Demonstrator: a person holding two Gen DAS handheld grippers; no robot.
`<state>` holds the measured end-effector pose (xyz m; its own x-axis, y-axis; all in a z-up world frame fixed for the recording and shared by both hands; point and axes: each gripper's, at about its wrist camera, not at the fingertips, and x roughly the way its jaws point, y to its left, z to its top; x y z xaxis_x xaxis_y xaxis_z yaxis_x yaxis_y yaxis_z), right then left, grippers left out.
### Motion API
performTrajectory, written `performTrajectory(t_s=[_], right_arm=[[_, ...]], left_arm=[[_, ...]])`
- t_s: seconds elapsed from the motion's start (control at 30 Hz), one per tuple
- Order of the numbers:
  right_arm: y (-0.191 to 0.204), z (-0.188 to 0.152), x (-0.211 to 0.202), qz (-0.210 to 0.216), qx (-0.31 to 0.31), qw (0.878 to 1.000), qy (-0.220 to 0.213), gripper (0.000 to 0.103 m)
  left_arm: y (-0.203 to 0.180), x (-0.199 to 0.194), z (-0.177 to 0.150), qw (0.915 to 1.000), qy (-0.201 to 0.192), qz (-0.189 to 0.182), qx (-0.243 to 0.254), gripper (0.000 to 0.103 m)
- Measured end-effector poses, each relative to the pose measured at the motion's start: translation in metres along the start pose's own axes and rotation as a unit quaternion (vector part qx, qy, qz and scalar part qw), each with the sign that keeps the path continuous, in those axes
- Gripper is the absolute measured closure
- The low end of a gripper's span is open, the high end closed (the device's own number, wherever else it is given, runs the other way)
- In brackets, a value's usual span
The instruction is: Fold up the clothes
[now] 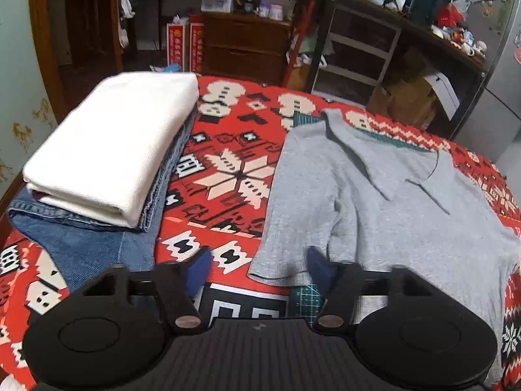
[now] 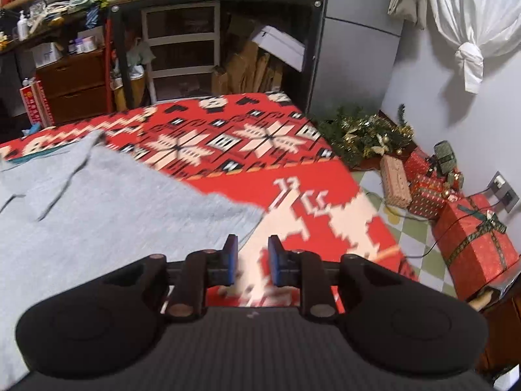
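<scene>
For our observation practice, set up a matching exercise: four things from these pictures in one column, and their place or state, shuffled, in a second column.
Things:
1. grey shirt
2. white cloth
3. jeans
4. left tongs

States:
A. folded, on top of the pile
B. open, holding nothing
C. spread flat, not yet folded
D. folded, under another garment

Pairs: 1-C, 2-A, 3-D, 4-B

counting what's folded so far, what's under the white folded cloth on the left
Folded blue denim lies under the white cloth, sticking out at its near and right edges, on the red patterned cover. Whether anything else lies between them is hidden.
</scene>
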<state>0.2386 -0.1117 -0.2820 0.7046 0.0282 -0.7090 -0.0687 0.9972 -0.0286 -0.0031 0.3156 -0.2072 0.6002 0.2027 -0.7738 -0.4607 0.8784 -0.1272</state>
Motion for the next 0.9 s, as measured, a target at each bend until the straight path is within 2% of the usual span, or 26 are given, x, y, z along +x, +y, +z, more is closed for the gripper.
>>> performTrajectory(t_s=[0.07, 0.23, 0.3, 0.33, 0.43, 0.53, 0.63, 0.83, 0.9], right_arm=[[0.005, -0.007, -0.013, 0.009, 0.009, 1.000, 0.002, 0.081], [0.015, -0.020, -0.034, 0.023, 0.024, 0.999, 0.005, 0.081], [0.018, -0.022, -0.040, 0.024, 0.025, 0.999, 0.006, 0.081], [0.020, -0.023, -0.043, 0.025, 0.024, 0.999, 0.006, 0.081], [0.022, -0.023, -0.047, 0.029, 0.024, 0.999, 0.009, 0.081], [0.024, -0.021, -0.047, 0.031, 0.023, 0.999, 0.009, 0.080], [0.026, -0.020, -0.045, 0.032, 0.020, 0.999, 0.013, 0.080], [0.031, -0.022, -0.040, 0.037, 0.017, 0.999, 0.017, 0.080], [0.032, -0.023, -0.039, 0.036, 0.017, 0.999, 0.019, 0.080]], left_arm=[[0.001, 0.009, 0.001, 0.9999, 0.009, -0.003, 0.007, 0.068], [0.000, 0.029, -0.004, 0.9993, 0.025, 0.003, 0.027, 0.069], [-0.001, 0.036, -0.007, 0.9988, 0.030, 0.009, 0.037, 0.082], [-0.003, 0.036, -0.008, 0.9986, 0.023, 0.018, 0.045, 0.100], [-0.008, 0.035, -0.011, 0.9967, 0.016, 0.031, 0.074, 0.101], [-0.011, 0.033, -0.011, 0.9904, -0.006, 0.083, 0.110, 0.101], [-0.004, 0.039, 0.001, 0.9806, -0.015, 0.144, 0.131, 0.101], [0.014, 0.060, 0.033, 0.9678, -0.013, 0.207, 0.143, 0.101], [0.013, 0.068, 0.039, 0.9655, -0.006, 0.210, 0.153, 0.101]])
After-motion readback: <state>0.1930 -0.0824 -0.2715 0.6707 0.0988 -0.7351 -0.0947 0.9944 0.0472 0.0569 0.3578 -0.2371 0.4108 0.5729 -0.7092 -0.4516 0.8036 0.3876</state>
